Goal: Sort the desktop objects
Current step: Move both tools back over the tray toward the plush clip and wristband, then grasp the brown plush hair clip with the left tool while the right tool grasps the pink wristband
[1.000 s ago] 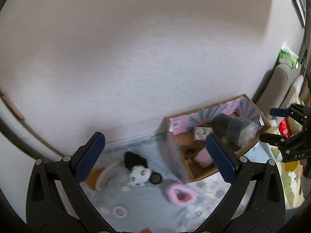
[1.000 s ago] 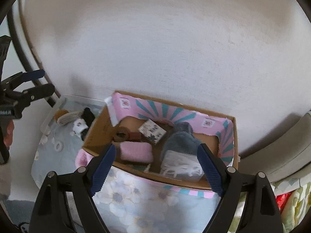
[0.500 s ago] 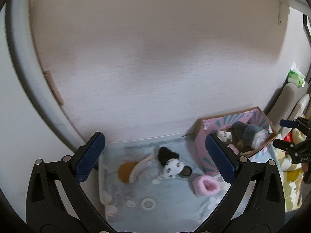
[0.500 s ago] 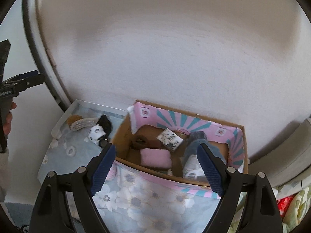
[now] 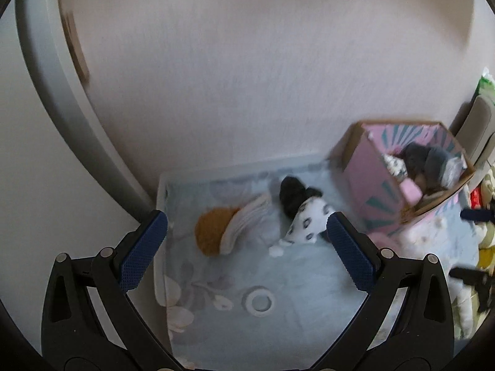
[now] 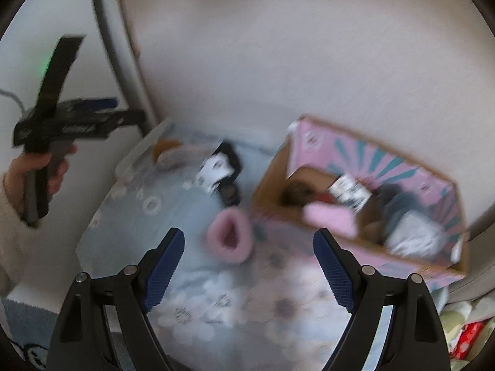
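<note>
Approach step, by the look of it: nothing picked yet, both tools angled down at the cloth-covered surface [image 5: 297, 281]. Right gripper [image 6: 249, 267] nearest, jaws wide apart and empty, framing the pink fluffy cuff [image 6: 229, 238] just beyond the tips; opening of the cuff faces up toward the camera, rounded, no clear long axis through the blur. Likely next: drop straight over it, straddle the rim, clamp, carry right into the pink box [image 6: 337, 147], which sits just beside it. Left gripper [image 5: 247, 252] also spread wide, nothing between the jaws. Close in front: small white ring [image 5: 261, 300] flat on the cloth. Further out: brown-and-cream knit piece [image 5: 229, 227], long axis diagonal, brown end toward the near-left, cream ribbed end toward the far-right. Beside it, spotted white-and-black item [image 5: 304, 213], long axis also diagonal, black end away, white end near; right-hand finger [image 5: 349, 252] overlaps its edge in view, contact not certain. Needs a jaw line set across either long axis before closing. Farthest: box against the wall, already holding grey, pink and patterned items. Heavy motion blur in the right view, so fine detail unreliable.
</note>
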`<state>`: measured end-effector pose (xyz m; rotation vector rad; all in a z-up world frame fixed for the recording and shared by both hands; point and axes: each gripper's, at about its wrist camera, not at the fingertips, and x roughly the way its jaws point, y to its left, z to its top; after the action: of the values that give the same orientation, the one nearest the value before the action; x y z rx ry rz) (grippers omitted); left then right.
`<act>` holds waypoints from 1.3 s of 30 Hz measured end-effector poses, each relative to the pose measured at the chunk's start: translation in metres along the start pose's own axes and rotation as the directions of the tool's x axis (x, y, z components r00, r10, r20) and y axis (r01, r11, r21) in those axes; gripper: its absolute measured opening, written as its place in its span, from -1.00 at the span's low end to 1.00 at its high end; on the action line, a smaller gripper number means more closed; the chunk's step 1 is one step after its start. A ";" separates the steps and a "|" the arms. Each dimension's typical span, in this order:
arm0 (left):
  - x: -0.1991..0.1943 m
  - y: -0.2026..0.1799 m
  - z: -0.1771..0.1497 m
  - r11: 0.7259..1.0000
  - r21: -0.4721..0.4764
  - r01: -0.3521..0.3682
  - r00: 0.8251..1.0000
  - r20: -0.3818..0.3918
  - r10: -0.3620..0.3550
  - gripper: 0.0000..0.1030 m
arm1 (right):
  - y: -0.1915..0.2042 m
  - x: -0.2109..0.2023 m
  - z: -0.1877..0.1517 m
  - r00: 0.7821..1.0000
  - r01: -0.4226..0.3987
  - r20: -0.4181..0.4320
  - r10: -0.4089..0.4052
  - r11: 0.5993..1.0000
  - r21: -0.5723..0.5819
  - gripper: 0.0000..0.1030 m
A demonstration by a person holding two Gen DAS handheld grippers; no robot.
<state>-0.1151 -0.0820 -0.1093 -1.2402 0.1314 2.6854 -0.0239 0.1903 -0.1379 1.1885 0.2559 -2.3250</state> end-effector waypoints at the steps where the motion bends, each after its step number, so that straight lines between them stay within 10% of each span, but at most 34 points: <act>1: 0.010 0.004 -0.003 1.000 -0.003 0.006 1.000 -0.009 -0.006 0.99 | 0.006 0.009 -0.006 1.000 -0.004 -0.017 0.004 1.000 -0.005 0.61; 21: 0.134 0.020 -0.030 0.992 0.113 0.047 0.995 -0.089 -0.037 0.96 | 0.019 0.121 -0.048 0.993 0.084 -0.089 -0.075 0.991 0.101 0.61; 29: 0.142 0.019 -0.036 0.989 0.132 0.072 0.989 -0.134 -0.054 0.22 | 0.020 0.124 -0.037 0.994 0.093 -0.074 -0.085 0.989 0.111 0.59; 39: 0.132 0.019 -0.038 0.989 0.129 0.073 0.989 -0.138 -0.055 -0.25 | 0.024 0.129 -0.025 0.994 0.090 -0.077 -0.083 0.992 0.090 -0.50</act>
<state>-0.1745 -0.0895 -0.2346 -1.3588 0.2801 2.4935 -0.0562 0.1342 -0.2544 1.3343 0.2312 -2.3940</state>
